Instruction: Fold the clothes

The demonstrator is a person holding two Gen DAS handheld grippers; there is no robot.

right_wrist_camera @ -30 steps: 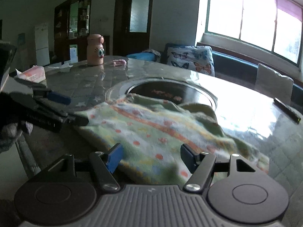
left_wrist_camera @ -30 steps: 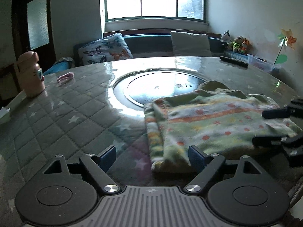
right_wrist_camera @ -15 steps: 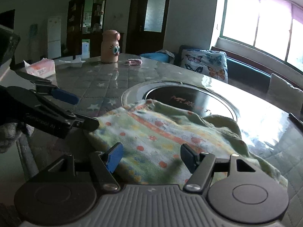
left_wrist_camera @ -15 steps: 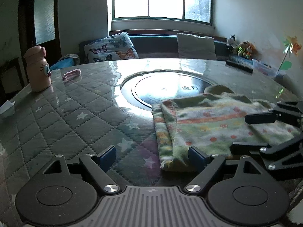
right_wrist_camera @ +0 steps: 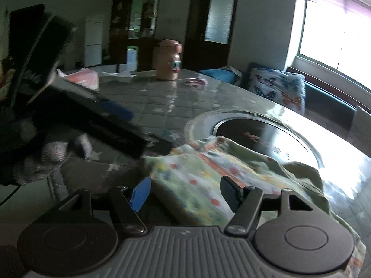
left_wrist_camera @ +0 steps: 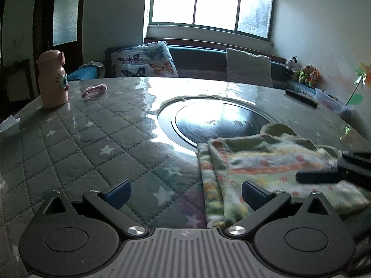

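Folded green patterned garment [left_wrist_camera: 266, 169] lies at the table [left_wrist_camera: 92, 139] near edge. Left gripper [left_wrist_camera: 185, 192] jaws opening, gripping nothing; right gripper [right_wrist_camera: 185, 192] jaws closing, pads clear of the cloth between them.

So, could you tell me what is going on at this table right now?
A person is folding clothes with a handheld gripper in each hand. A green patterned garment lies folded on the quilted table, partly over the dark round inset. The left gripper has its jaws opening over the garment's left edge, pads not pressing it. The right gripper has the cloth between its jaws, which are closing slightly without gripping yet. A pink bottle stands at the far side.
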